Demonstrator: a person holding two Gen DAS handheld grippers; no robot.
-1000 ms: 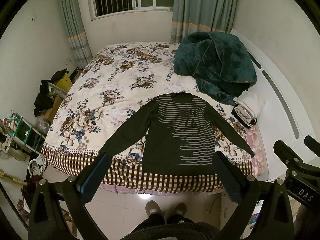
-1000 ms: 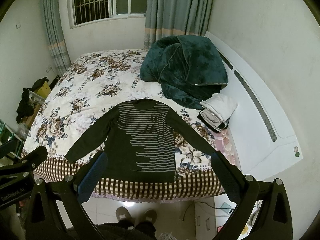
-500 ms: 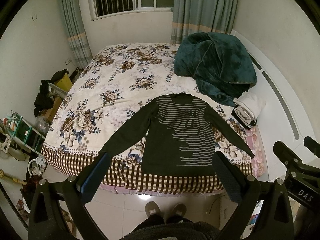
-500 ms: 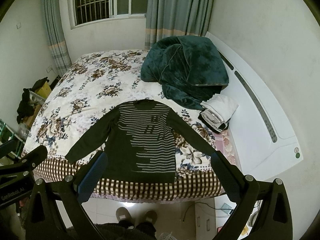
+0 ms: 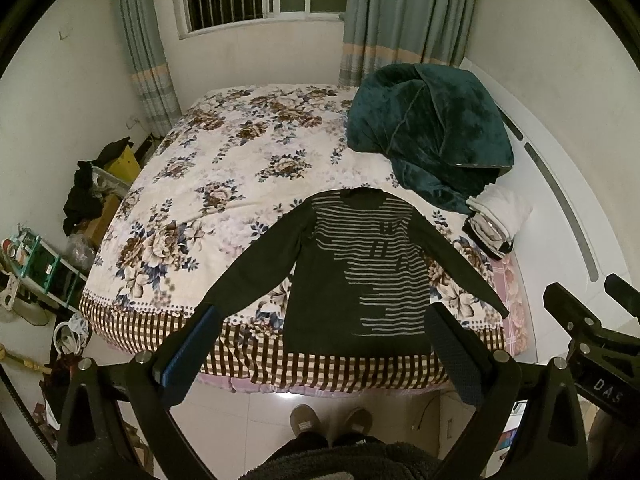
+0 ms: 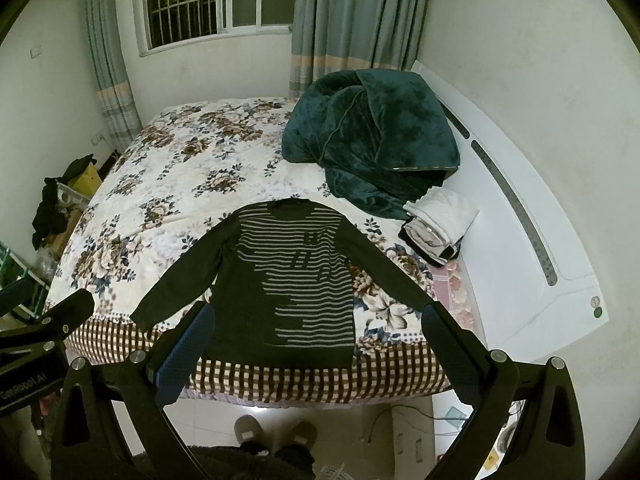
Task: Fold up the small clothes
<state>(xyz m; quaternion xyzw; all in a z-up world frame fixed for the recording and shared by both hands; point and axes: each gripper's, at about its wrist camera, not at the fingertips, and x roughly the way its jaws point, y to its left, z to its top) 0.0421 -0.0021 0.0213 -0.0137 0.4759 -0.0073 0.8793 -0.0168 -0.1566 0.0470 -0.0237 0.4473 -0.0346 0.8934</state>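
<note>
**Sweater laid flat, both tools waiting above the bed's edge**

The dark striped sweater (image 5: 356, 280) is lying face up near the foot edge of the floral bed (image 5: 224, 184), its hem resting on the checked border and both sleeves angling outward; this spread appears meant to leave sleeves and hem easy to reach for a first fold, which is not yet begun. The left tool (image 5: 320, 344) is hovering with its jaws wide apart and holding nothing; the right tool (image 6: 316, 340) is likewise standing open and empty, well short of the cloth. The person's slippers (image 5: 330, 424) are showing on the floor below, so the person is standing at the bed's edge facing the garment. A green blanket (image 6: 372, 144) and folded white cloths (image 6: 440, 224) are sitting beyond the sweater's right sleeve, apart from it, leaving the working area free.
</note>
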